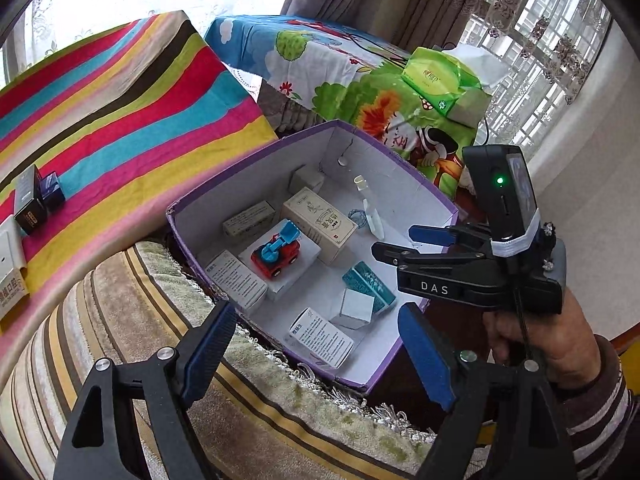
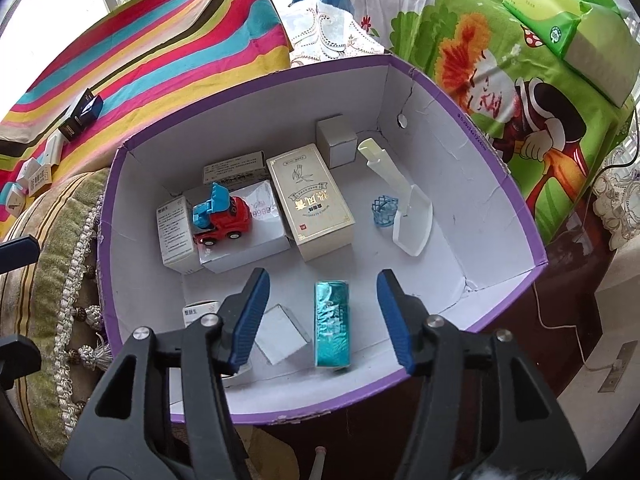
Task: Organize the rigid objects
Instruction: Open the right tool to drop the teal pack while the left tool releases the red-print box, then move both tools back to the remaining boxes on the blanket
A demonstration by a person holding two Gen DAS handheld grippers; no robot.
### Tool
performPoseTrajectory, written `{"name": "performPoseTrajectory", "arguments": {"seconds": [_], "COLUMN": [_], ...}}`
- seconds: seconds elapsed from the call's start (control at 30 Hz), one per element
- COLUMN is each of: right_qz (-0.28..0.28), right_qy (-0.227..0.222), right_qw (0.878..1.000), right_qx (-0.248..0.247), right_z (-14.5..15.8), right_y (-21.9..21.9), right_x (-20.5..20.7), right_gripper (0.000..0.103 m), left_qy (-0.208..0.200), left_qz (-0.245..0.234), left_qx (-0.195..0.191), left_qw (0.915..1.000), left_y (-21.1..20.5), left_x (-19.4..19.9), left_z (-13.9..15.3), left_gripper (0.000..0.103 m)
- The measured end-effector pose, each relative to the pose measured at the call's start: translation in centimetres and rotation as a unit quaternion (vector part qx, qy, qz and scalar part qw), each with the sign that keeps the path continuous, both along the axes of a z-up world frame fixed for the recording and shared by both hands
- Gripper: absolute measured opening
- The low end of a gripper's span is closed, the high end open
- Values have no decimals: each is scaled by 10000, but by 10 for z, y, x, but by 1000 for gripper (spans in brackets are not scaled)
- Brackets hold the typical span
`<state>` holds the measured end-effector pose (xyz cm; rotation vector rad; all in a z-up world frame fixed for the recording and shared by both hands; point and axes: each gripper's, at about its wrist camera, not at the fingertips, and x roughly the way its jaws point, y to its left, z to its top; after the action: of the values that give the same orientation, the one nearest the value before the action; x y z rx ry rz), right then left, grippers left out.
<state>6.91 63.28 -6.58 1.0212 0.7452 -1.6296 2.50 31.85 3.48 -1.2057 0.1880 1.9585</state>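
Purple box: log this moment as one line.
left gripper: open, empty | right gripper: open, empty, above teal box | purple box: holds toy truck, cartons | striped cloth: dark boxes outside

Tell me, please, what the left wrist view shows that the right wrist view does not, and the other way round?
Only the left wrist view shows the right gripper whole, with its black camera unit and the hand holding it, open above the box's right side.

Only the right wrist view shows the wall socket with its white cable beyond the box.

Both show the purple box, the red and blue toy truck on a white carton, the teal packet, the green tissue pack and the striped cloth.
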Motion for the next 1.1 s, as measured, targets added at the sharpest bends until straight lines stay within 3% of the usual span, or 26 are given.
{"name": "performPoseTrajectory", "arguments": {"seconds": [0.13,0.3,0.53,0.83,1.1], "right_qz": [69,165,636,1140,1575], "right_qy": [190,312,123,-167,-333], "right_qw": [9998,9992,9971,9920,9857], "right_qx": [-64,-212,-396,-512,-488], "right_z": [7,17,29,41,45], "right_y": [0,-6,-19,-34,-52], "right_x": [7,19,55,101,142], "right_gripper": [61,61,61,61,61], "left_qy": [53,227,284,507,376], "left_qz": [195,856,1767,2404,2995], "left_qx": [146,49,5,-150,-252], "left_qw": [9997,9961,9838,9692,9530], "left_y": [-18,-48,-91,-133,-182], "left_x": [-4,-17,-38,-48,-64], "left_z": [5,9,7,10,6], "left_gripper": [84,84,84,84,84]}}
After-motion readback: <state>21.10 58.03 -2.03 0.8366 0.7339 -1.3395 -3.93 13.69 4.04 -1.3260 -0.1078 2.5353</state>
